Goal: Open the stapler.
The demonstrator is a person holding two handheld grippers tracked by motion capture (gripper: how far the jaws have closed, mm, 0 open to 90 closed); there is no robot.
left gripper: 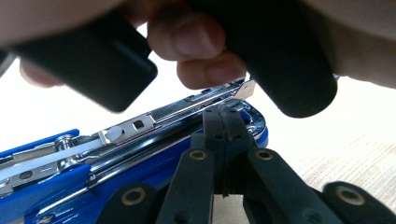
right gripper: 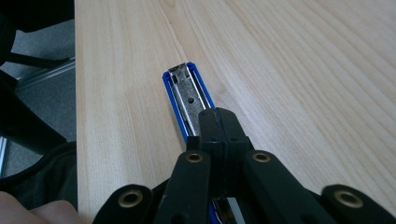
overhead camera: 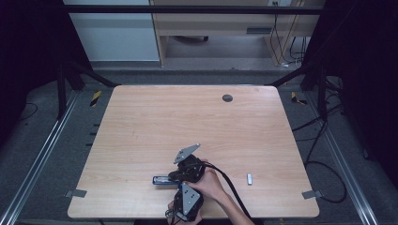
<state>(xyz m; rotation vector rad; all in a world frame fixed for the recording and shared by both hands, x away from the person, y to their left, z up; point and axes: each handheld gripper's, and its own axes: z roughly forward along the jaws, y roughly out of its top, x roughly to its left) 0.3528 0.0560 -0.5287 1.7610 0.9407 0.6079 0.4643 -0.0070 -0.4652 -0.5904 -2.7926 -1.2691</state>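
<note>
Jaws of both grippers are seen pressed together, tip against tip, with nothing held between them. The left gripper [left gripper: 223, 112] is set with its closed tips against the metal top edge of the stapler [left gripper: 140, 154], near one end of it, where a silver tab sticks up. The right gripper [right gripper: 219, 122] is laid over the same stapler [right gripper: 187, 93], its closed tips resting on the open metal channel, whose far end points away along the table [right gripper: 289, 70].

From the high view, the stapler [overhead camera: 162, 179] is found near the front edge of the table [overhead camera: 187, 117], just left of the two grippers, which are crowded together over its right end. A small silver piece [overhead camera: 249, 179], perhaps a strip of staples, lies well to the right of the stapler.

The step in hand is judged to be work on the opened stapler, probably its loading or closing. For the next move, the stapler would have to be steadied by one gripper while the silver piece is fetched by the other, with its jaws opened first.
</note>
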